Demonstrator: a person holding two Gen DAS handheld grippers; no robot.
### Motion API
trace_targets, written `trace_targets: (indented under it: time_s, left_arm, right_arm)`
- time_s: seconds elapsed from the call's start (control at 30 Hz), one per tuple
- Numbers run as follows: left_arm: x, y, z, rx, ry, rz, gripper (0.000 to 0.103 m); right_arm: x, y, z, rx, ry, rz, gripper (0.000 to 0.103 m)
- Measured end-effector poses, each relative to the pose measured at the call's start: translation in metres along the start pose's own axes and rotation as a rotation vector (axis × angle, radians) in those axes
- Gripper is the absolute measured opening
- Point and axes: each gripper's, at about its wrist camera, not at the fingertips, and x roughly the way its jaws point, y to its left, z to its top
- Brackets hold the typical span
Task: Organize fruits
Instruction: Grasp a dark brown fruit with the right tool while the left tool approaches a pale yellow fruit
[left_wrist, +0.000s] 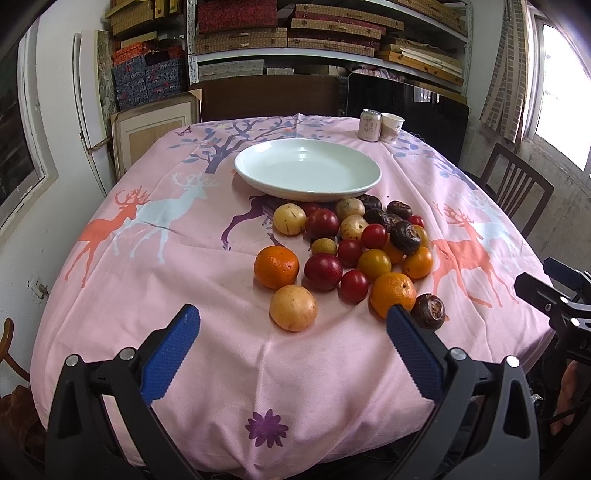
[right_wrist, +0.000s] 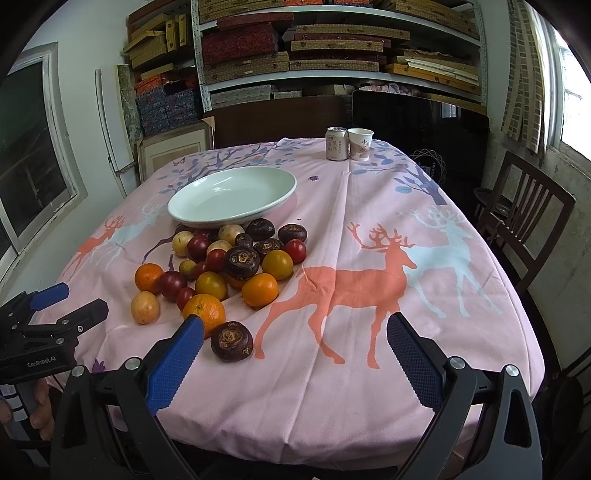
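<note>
Facing fruits (left_wrist: 343, 254) (chair (right_wrist: 524, 221) rightward)

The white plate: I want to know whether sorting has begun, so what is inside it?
Nothing shows inside the white plate; its whole bowl looks bare in both views. The fruit pile lies on the cloth in front.

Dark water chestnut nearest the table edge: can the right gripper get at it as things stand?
Probably yes. The dark water chestnut lies apart from the pile, just ahead of the right gripper, whose jaws stand open, with only bare cloth between; the nearest orange sits behind it.
</note>
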Motion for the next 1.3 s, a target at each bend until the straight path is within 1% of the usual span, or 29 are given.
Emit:
trace_targets:
  time_s: [0.1, 0.2, 0.23, 0.27, 0.3, 0.33, 0.37, 0.47, 0.53, 0.63, 0.7, 0.8, 0.87, 0.93, 1.0, 1.03, 1.1, 1.17, 1.2, 1.27, 1.3]
  left_arm:
    - [0.016, 0.009, -0.007, -0.017, 0.038, -0.021, 0.099]
    - [0.035, 0.02, -0.017, -0.029, 0.084, -0.036, 0.099]
    - [0.041, 0.022, -0.021, -0.032, 0.102, -0.04, 0.099]
    - [0.048, 0.027, -0.02, -0.037, 0.116, -0.042, 0.099]
    - [0.052, 0.029, -0.022, -0.042, 0.123, -0.043, 0.099]
    - [0.055, 0.031, -0.023, -0.046, 0.128, -0.046, 0.099]
    - [0.057, 0.032, -0.023, -0.049, 0.131, -0.049, 0.099]
    - [0.06, 0.034, -0.022, -0.046, 0.128, -0.054, 0.099]
    - [0.064, 0.034, -0.022, -0.04, 0.131, -0.055, 0.099]
    - [0.068, 0.033, -0.02, -0.037, 0.142, -0.06, 0.099]
    - [0.072, 0.031, -0.019, -0.034, 0.146, -0.062, 0.099]
    - [0.077, 0.025, -0.016, -0.023, 0.149, -0.071, 0.099]
    - [0.079, 0.018, -0.013, -0.003, 0.138, -0.076, 0.099]
    - [0.078, 0.008, -0.01, 0.037, 0.108, -0.076, 0.099]
    - [0.078, -0.001, -0.008, 0.081, 0.067, -0.059, 0.099]
    - [0.083, -0.004, -0.007, 0.094, 0.07, -0.057, 0.099]
    - [0.087, -0.006, -0.007, 0.092, 0.089, -0.098, 0.099]
    - [0.089, -0.009, -0.008, 0.1, 0.091, -0.111, 0.098]
    - [0.089, -0.01, -0.009, 0.108, 0.085, -0.12, 0.096]
    - [0.089, -0.011, -0.01, 0.122, 0.086, -0.154, 0.073]
    - [0.089, -0.011, -0.011, 0.129, 0.084, -0.144, 0.073]
  right_arm:
    - [0.018, 0.004, -0.01, -0.061, 0.035, 0.064, 0.099]
    - [0.043, 0.015, -0.025, -0.13, 0.117, 0.14, 0.099]
    - [0.051, 0.021, -0.03, -0.16, 0.137, 0.156, 0.097]
    - [0.057, 0.026, -0.033, -0.189, 0.146, 0.159, 0.093]
    - [0.064, 0.032, -0.036, -0.218, 0.154, 0.157, 0.087]
    - [0.069, 0.038, -0.037, -0.236, 0.159, 0.158, 0.083]
    - [0.075, 0.042, -0.038, -0.246, 0.169, 0.16, 0.083]
    - [0.085, 0.05, -0.036, -0.254, 0.171, 0.177, 0.075]
    - [0.089, 0.053, -0.033, -0.255, 0.173, 0.192, 0.063]
    - [0.095, 0.053, -0.029, -0.235, 0.184, 0.221, 0.053]
    - [0.095, 0.049, -0.028, -0.225, 0.176, 0.23, 0.041]
    - [0.094, 0.04, -0.026, -0.186, 0.173, 0.279, 0.041]
    - [0.087, 0.035, -0.025, -0.184, 0.148, 0.289, 0.041]
    - [0.079, 0.029, -0.024, -0.181, 0.121, 0.298, 0.041]
    - [0.075, 0.022, -0.021, -0.172, 0.105, 0.301, 0.041]
    - [0.073, 0.019, -0.02, -0.167, 0.098, 0.295, 0.041]
    - [0.072, 0.013, -0.018, -0.156, 0.093, 0.284, 0.041]
    - [0.072, 0.007, -0.018, -0.146, 0.094, 0.28, 0.041]
    - [0.073, 0.005, -0.018, -0.141, 0.097, 0.277, 0.041]
    - [0.076, 0.001, -0.019, -0.129, 0.107, 0.276, 0.041]
    - [0.078, 0.0, -0.018, -0.124, 0.111, 0.276, 0.041]
